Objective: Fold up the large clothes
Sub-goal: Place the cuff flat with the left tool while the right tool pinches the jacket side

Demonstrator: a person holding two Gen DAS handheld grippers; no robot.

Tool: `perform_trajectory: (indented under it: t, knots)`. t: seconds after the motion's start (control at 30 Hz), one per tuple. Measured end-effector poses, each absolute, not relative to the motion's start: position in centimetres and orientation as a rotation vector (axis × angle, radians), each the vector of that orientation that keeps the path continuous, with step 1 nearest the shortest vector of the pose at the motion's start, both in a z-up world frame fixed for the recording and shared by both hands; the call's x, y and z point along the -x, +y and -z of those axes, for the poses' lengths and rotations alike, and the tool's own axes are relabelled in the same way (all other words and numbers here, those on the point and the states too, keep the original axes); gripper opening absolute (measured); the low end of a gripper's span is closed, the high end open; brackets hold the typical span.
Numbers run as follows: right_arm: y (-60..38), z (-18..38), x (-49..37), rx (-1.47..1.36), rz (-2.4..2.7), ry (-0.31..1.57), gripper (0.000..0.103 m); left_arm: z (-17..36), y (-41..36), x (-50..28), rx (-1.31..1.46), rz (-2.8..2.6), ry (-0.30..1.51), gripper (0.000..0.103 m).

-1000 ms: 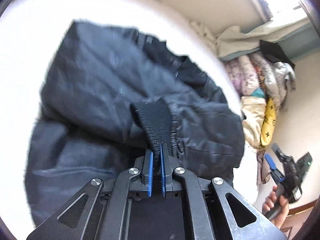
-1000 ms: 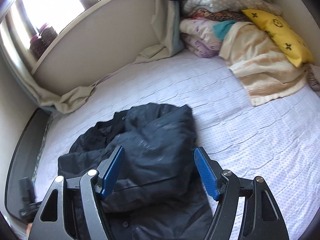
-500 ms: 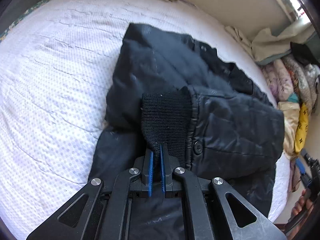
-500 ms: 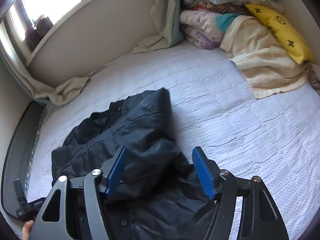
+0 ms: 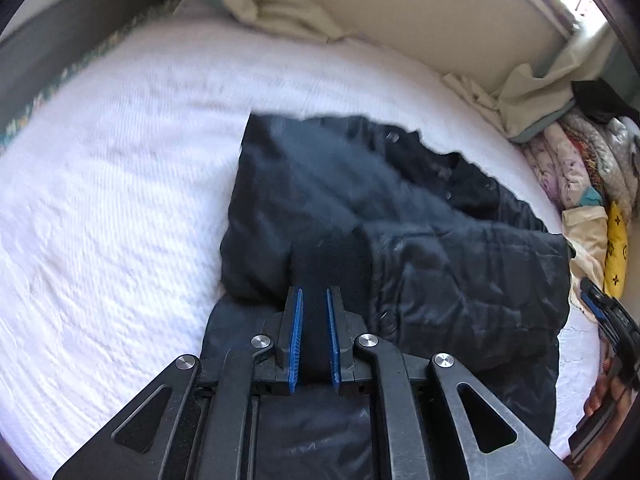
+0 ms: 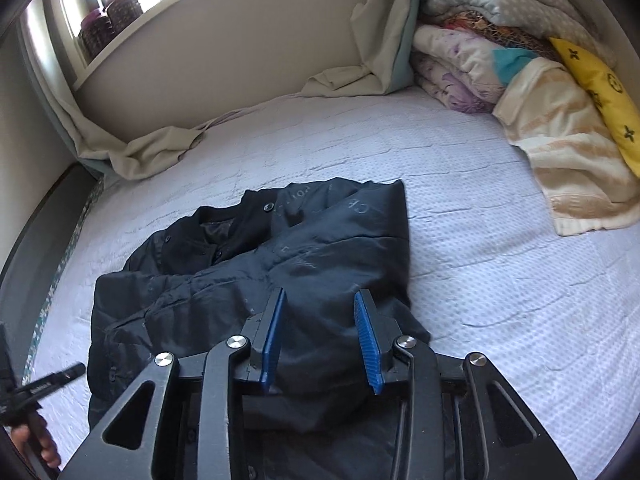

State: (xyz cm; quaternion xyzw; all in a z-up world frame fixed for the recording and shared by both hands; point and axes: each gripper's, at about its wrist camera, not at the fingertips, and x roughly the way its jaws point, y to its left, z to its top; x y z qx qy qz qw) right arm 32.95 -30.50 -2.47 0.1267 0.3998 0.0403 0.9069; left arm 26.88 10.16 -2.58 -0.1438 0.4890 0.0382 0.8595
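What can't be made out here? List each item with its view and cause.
Right wrist view: jacket fabric under the right claw, jaws closing around it, hidden by the frame; its lettering too small.
Left wrist view: jacket motion-blurred; unclear whether the knit cuff sits between the opening jaws of the left claw; right claw cut by the edge.

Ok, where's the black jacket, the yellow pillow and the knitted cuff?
black jacket (image 6: 328, 256), right wrist view, on its folded body.
yellow pillow (image 6: 600, 80), right wrist view, on its face.
knitted cuff (image 5: 328, 260), left wrist view, on its ribbing.
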Motion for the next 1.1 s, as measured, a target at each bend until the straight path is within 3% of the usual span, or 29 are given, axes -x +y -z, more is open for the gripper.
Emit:
perform_trajectory:
  t: [0.2, 0.47, 0.63, 1.0, 1.1]
  knots:
    - [-29.1, 4.5, -35.1, -0.213, -0.114, 0.852, 0.033, 4.8, 7.2, -28.3, 0.253, 0.047, 1.079, 0.014]
    - [-29.1, 10.0, -36.9, -0.117, -0.052, 1.033, 0.021, 9.4, 6.8, -30.3, 0.225, 0.029, 1.174, 0.014]
    - [-29.3, 12.3, -37.0, -0.065, -0.044, 1.035, 0.01, 10.9, 5.7, -30.5, 0.148, 0.02, 1.16, 0.012]
    - [-29.0, 13.6, -37.0, -0.067, -0.006, 0.976, 0.007, 12.4, 7.8, -30.4, 0.29, 0.074, 1.076, 0.009]
    - [-30.0, 13.0, -37.0, -0.135, -0.026, 0.991, 0.007, 11.4, 6.7, -30.0, 0.206, 0.057, 1.064, 0.009]
